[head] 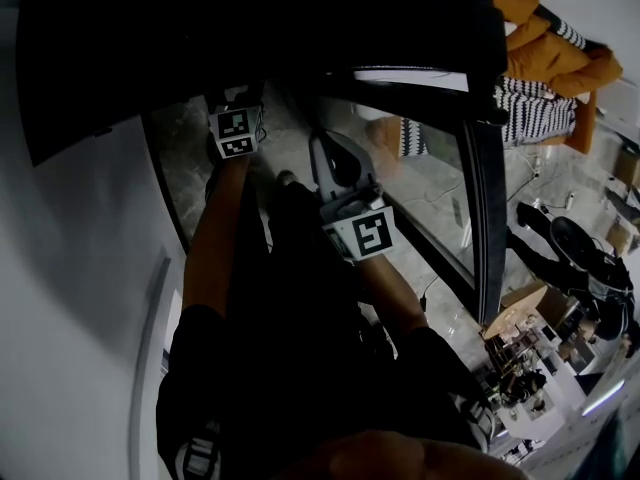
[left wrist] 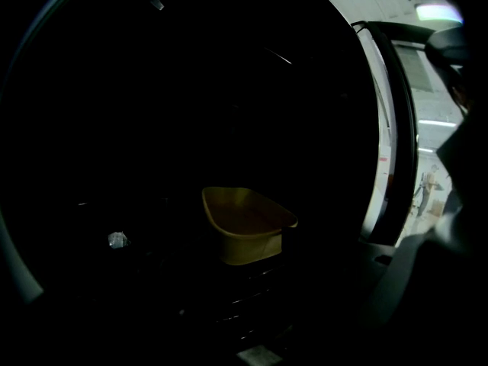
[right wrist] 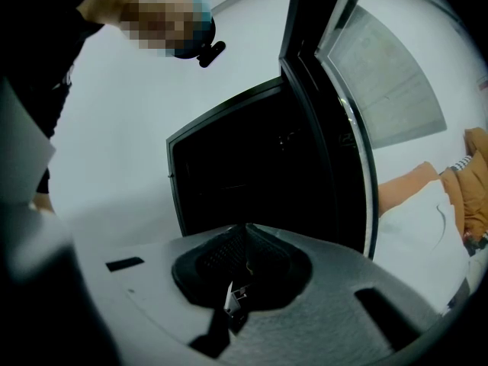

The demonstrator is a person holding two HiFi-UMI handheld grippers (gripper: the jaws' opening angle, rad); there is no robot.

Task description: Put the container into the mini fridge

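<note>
The mini fridge (head: 250, 38) is a dark box with its door (head: 480, 168) swung open to the right. Inside it, a yellow container (left wrist: 248, 223) stands on a wire shelf, seen in the left gripper view. My left gripper (head: 238, 103) reaches into the fridge opening; its jaws are lost in the dark and the container looks apart from them. My right gripper (head: 325, 153) hangs outside in front of the opening. In its own view, the right gripper (right wrist: 245, 241) has its black pads pressed together with nothing between them, facing the fridge's dark inside (right wrist: 244, 166).
A white wall (head: 70, 268) runs along the left. Orange and striped clothing (head: 545, 53) lies at the upper right. A cluttered table (head: 535, 363) stands at the lower right. A person (right wrist: 46, 67) shows at the upper left of the right gripper view.
</note>
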